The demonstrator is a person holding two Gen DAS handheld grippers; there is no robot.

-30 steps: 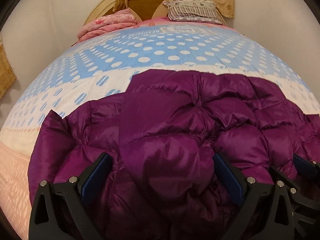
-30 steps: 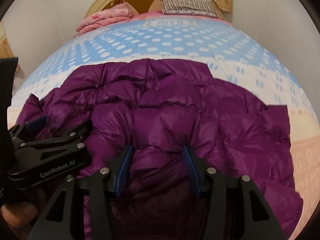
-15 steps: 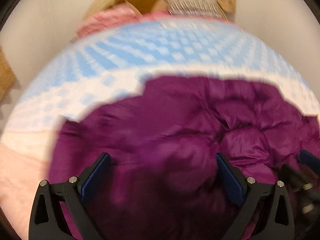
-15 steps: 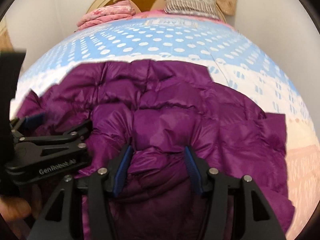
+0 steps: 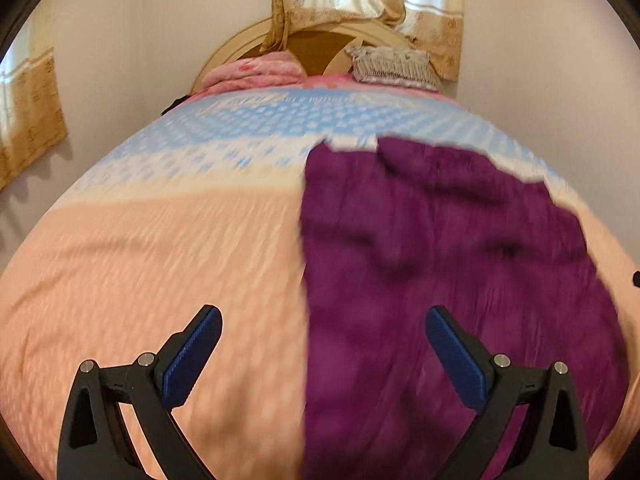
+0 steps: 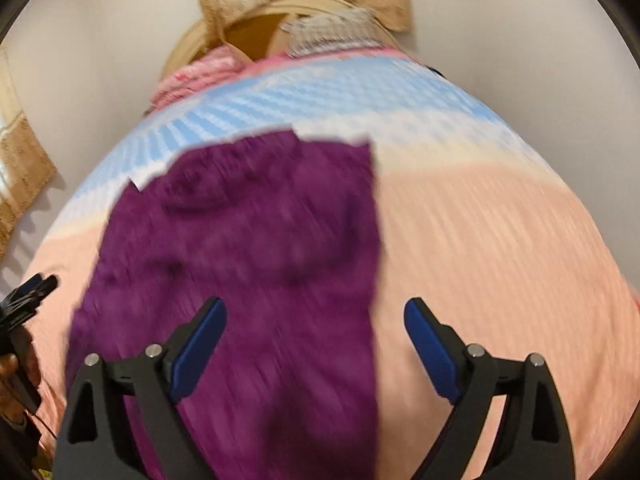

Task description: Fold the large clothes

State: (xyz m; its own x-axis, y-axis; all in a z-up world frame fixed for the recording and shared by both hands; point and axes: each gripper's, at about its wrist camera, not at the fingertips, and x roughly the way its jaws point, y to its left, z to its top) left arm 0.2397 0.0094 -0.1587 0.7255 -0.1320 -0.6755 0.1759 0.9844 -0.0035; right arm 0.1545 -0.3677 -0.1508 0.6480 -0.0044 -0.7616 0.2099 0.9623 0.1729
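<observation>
Item: purple quilted jacket [image 5: 440,272], the large garment to be folded. It lies as a narrowed, roughly rectangular bundle on the bed [image 5: 160,264], on the peach part of the cover, with its far edge reaching the blue dotted band. In the left wrist view it fills the field from 12 to 5 o'clock; in the right wrist view, from 12 to 7 o'clock. Both views are motion-blurred, so the quilting and any loose flaps cannot be read with confidence.

Left gripper [image 5: 322,354]: spread wide, nothing pinched; the bed shows behind one finger and the jacket's long edge behind the other.

Right gripper [image 6: 314,346]: jaws opening, already wide, with nothing between the pads; it stands over the jacket's opposite long edge.

Step in hand, by judgement: a fold looks just laid and let go, with both grippers clear of the fabric. The next move calls for fresh grasps at one short end of the bundle, carried evenly toward the other, as the padding will likely spring back.

Containers: none visible. At 12 o'clock, by the headboard [image 5: 320,44], are a folded pink blanket [image 5: 256,72] and a striped pillow [image 5: 394,64].
</observation>
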